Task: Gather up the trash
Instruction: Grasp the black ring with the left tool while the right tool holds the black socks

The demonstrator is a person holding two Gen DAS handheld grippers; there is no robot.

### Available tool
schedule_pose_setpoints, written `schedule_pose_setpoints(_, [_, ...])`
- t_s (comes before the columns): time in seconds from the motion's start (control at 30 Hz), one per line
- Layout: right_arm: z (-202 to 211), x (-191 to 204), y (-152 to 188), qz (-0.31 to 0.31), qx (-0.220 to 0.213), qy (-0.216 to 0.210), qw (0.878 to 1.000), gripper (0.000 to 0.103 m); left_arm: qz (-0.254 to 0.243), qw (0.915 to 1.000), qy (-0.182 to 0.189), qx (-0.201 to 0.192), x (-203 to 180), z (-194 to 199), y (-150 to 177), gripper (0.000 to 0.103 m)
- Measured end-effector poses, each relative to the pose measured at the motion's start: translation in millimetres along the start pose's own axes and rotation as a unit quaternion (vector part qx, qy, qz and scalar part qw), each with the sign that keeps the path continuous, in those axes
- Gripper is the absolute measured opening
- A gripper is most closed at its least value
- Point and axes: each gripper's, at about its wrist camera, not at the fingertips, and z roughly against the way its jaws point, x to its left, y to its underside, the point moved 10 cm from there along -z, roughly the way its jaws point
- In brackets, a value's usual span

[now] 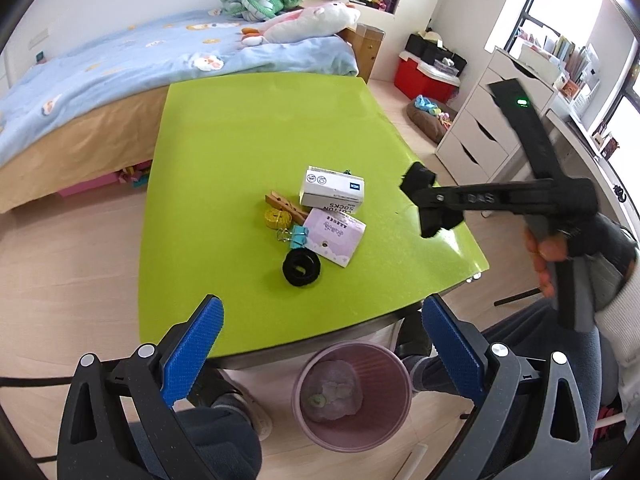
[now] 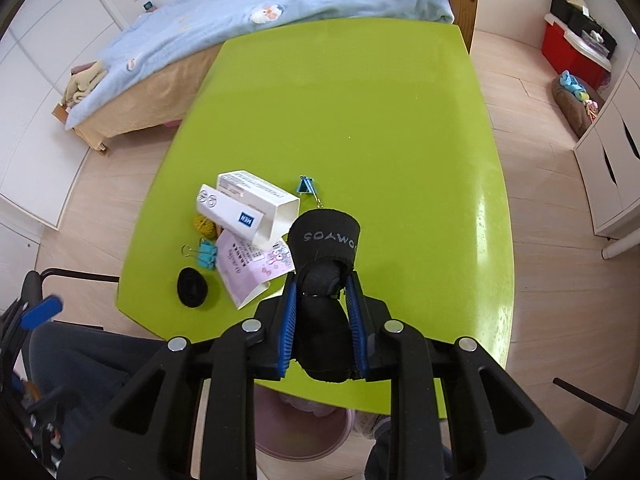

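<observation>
Pinching a soft black sock (image 2: 324, 264) at mid-length, the right gripper (image 2: 323, 320) squeezes it easily; left gripper (image 1: 320, 344) spread, empty above the bin (image 1: 394, 364).

Black gripper (image 2: 323, 312), blue ribbed pads (image 1: 194, 350)

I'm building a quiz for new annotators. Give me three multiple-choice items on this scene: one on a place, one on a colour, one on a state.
1. Where is the pink bin?
A. on the table
B. on the floor by the table's near edge
C. on the bed

2. What colour is the table?
A. green
B. white
C. red

3. How is the right gripper?
A. wide open, empty
B. shut on a black sock
C. holding a box

Answers:
1 B, it stands below the table edge.
2 A, the top is bright lime green.
3 B, blue pads press the black sock.
</observation>
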Motion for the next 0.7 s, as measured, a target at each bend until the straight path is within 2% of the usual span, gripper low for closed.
schedule_pose_setpoints(0.27, [13.8, 2.2, 15.4, 0.002, -0.011, -0.006, 1.000, 0.024, -0.014, 0.9983, -0.024, 0.052, 12.2, -46.0, -14.4, 0.096])
schedule_pose_setpoints(0.57, [12.5, -5.7, 23.0, 0.001, -0.006, 0.006, 1.000, 0.024, -0.008, 0.9902, -0.055, 0.129, 26.6, -106.7, -11.0, 0.096])
schedule_pose_setpoints(0.7, [12.9, -8.2, 24.6, -0.001, -0.006, 0.008, 1.000, 0.024, -0.010, 0.9868, -0.071, 0.145, 27.5, -122.7, -7.1, 0.095])
